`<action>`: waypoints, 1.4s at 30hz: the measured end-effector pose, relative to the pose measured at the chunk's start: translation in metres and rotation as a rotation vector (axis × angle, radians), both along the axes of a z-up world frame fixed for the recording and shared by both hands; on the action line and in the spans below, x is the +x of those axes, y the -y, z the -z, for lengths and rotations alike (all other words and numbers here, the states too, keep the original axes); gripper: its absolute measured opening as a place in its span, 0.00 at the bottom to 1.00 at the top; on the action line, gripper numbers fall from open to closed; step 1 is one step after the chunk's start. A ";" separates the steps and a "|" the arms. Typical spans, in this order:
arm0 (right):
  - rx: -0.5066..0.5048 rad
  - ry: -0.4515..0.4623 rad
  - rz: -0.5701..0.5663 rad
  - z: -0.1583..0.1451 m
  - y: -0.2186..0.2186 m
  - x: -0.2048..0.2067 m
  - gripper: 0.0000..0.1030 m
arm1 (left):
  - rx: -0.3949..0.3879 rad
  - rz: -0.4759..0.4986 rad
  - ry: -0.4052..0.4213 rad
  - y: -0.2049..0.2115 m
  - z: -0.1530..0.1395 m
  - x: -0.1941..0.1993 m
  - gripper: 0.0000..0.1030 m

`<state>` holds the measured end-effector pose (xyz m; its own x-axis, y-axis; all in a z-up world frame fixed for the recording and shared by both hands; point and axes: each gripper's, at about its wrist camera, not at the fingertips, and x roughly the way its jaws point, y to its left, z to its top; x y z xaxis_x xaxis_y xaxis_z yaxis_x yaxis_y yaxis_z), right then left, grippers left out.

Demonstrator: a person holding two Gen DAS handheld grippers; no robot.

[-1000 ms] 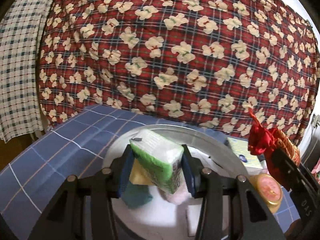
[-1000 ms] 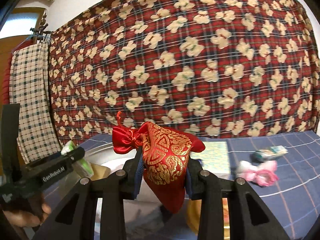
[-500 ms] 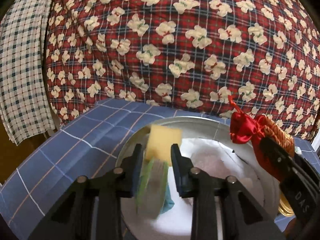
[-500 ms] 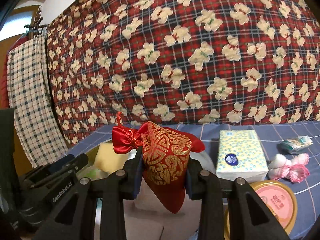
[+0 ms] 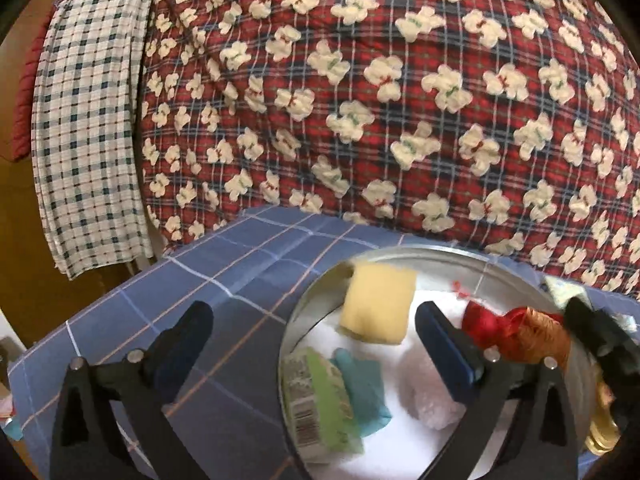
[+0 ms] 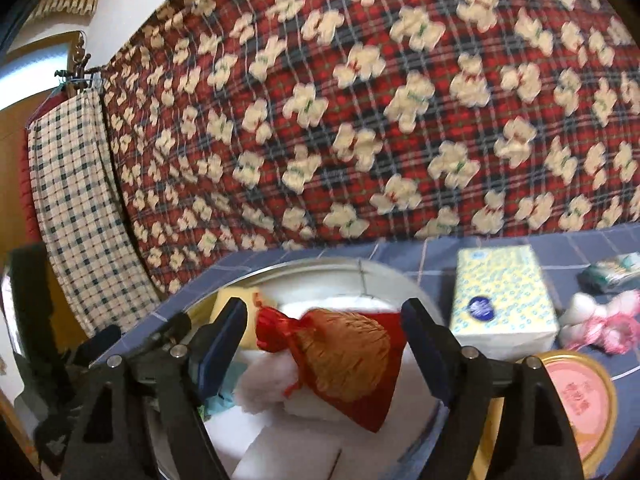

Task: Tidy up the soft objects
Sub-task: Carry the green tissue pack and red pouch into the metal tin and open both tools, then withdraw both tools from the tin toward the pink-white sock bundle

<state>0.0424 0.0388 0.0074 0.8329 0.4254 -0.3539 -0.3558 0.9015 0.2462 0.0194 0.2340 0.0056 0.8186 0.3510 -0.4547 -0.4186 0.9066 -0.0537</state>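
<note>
Backdrop: plaid teddy-bear blanket [image 6: 360, 120], upper frame.
Left tool [image 5: 316, 344]: just released; tissue pack [image 5: 316, 404] now in tin [image 5: 400, 254], lower centre.
Right tool [image 6: 324, 336]: just released too; red pouch [image 6: 348, 360] dropped in tin.

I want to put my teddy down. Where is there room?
Bare blue tablecloth lies left of the round tin. The tin is crowded: yellow sponge, green pack, red pouch.

Blue checked tablecloth [image 6: 592, 248] — bearing round tin [image 5: 400, 254], tissue pack [image 6: 502, 300], pink-topped lid [image 6: 580, 396], pink scrunchie [image 6: 600, 320] — all near together.
</note>
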 end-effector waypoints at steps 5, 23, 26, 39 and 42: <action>-0.040 0.069 0.072 -0.007 0.006 -0.012 0.81 | -0.004 -0.008 -0.049 -0.003 0.010 0.006 1.00; -0.144 0.276 0.296 -0.016 0.028 -0.035 0.85 | 0.094 -0.012 0.071 0.016 0.003 -0.011 1.00; -0.146 0.286 0.311 -0.015 0.034 -0.036 0.85 | 0.104 -0.007 0.092 0.020 0.002 -0.014 1.00; -0.189 0.268 0.314 -0.010 0.061 -0.038 0.85 | 0.117 0.026 0.130 0.031 -0.002 -0.020 1.00; -0.180 0.266 0.337 -0.010 0.078 -0.040 0.85 | 0.118 0.032 0.132 0.034 -0.002 -0.021 1.00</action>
<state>0.0028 -0.0390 0.0173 0.9860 0.0667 -0.1528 -0.0652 0.9978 0.0151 -0.0018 0.2003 0.0080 0.8801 0.3682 -0.2999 -0.3856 0.9227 0.0014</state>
